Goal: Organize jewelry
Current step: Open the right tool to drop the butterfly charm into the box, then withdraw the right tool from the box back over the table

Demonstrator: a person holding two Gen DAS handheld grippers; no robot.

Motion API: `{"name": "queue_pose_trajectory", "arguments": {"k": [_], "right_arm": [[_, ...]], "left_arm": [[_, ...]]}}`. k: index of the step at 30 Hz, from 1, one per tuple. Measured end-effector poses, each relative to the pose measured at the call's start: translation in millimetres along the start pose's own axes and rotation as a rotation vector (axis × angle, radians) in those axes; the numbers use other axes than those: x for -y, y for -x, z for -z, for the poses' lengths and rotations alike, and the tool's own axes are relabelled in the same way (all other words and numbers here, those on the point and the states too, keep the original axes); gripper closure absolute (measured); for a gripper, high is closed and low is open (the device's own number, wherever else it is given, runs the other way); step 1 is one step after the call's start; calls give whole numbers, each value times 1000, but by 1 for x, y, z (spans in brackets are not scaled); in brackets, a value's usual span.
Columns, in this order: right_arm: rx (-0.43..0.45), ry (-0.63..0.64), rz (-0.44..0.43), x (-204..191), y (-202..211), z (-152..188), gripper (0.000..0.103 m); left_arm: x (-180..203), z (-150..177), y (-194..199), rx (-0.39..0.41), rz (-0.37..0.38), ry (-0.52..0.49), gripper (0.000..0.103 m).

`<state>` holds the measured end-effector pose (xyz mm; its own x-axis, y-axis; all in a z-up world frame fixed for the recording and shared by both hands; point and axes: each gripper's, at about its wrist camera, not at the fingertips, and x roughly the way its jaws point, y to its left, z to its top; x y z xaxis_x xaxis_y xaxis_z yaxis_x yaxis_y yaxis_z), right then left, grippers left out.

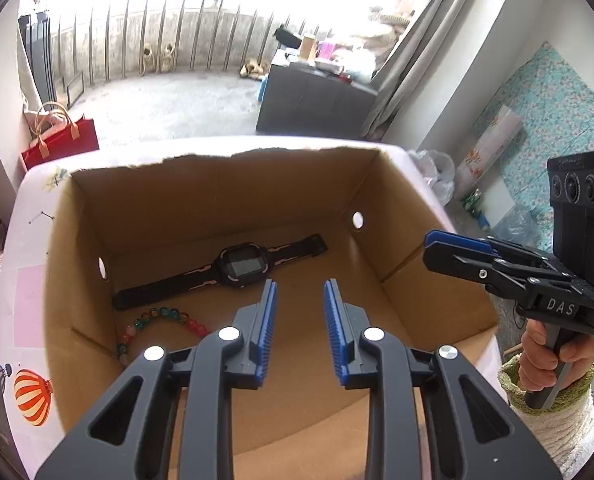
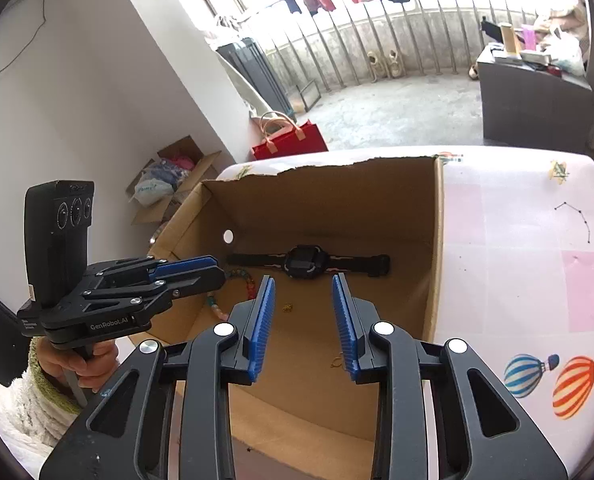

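Left wrist view looks straight down into your cardboard box (image 1: 225, 200), and the haul is already in there: the black watch (image 1: 239, 267) lies flat along the far wall, strap stretched toward both side walls, and the beaded bracelet (image 1: 165, 326) curls in the near-left corner, just beside the watch strap. Your left gripper (image 1: 300, 330) hovers over the box floor with its blue pads spread apart and nothing between them.

Right wrist view fills in more: a tiny gold piece (image 2: 287, 307) sits on the box floor near the bracelet (image 2: 233, 286), and a thin gold loop (image 2: 338, 361), maybe an earring, too small to be sure, lies on the floor close to your right gripper (image 2: 305, 330). That gripper is spread wide too, carrying nothing. From the left wrist view, seen side-on, its fingers (image 1: 457, 242) look nearly together, so trust its own camera here.

Now the table (image 2: 529, 264): the pink surface to the right of the box shows only printed balloons and star patterns, no loose jewelry that I can spot. Judging from that, you look close to done, with four pieces boxed and both hands free. What may be left is a check of the table's hidden near edge, or tidying the pieces apart inside the box.
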<state>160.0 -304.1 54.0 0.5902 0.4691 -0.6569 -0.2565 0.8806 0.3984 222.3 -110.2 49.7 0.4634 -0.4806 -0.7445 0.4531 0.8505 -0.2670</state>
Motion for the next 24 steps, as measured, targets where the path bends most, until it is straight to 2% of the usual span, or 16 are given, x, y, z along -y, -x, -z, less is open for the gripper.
{"name": "queue_pose_trajectory", "arguments": {"k": [1, 3, 8, 14, 18, 22, 24], "right_arm": [[22, -2, 4, -2, 10, 3, 70], [58, -8, 22, -5, 27, 8, 61], [133, -82, 45, -4, 68, 27, 51], [185, -174, 53, -12, 97, 72, 47], [160, -231, 56, -19, 90, 106, 46], [80, -272, 80, -25, 66, 136, 46], [45, -279, 120, -29, 53, 147, 46]], "left_arm": [[1, 2, 9, 22, 2, -3, 71], [3, 10, 31, 76, 2, -8, 64], [-5, 34, 85, 168, -30, 3, 48], [-29, 86, 134, 238, -94, 72, 33], [-42, 128, 134, 193, -134, 110, 26], [-50, 162, 106, 96, -193, 133, 24], [-49, 175, 93, 70, -201, 135, 24]]}}
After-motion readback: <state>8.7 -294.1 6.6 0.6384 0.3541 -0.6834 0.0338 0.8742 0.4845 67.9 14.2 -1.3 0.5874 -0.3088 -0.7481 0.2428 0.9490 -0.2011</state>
